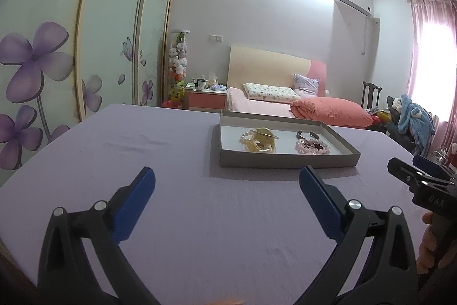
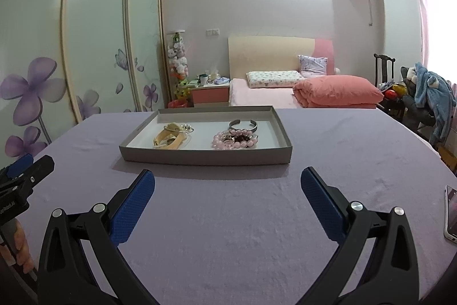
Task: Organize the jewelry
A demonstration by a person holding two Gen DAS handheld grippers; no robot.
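A shallow grey tray [image 2: 205, 157] stands on the lilac tablecloth; it also shows in the left wrist view [image 1: 285, 162]. In it lie gold and cream bangles [image 2: 171, 137] on the left, pink bead bracelets [image 2: 235, 140] on the right and a silver cuff [image 2: 243, 125] behind them. The left view shows the gold bangles [image 1: 261, 140], the pink beads [image 1: 312, 147] and the cuff [image 1: 307, 135]. My left gripper [image 1: 227, 185] is open and empty, short of the tray and to its left. My right gripper [image 2: 227, 185] is open and empty, just in front of the tray.
A phone [image 2: 451, 212] lies at the table's right edge. Behind the table are a bed with a salmon quilt [image 2: 337, 93], a bedside cabinet [image 2: 210, 93], flowered wardrobe doors [image 2: 94, 47] on the left and a chair with clothes [image 2: 428, 93] on the right.
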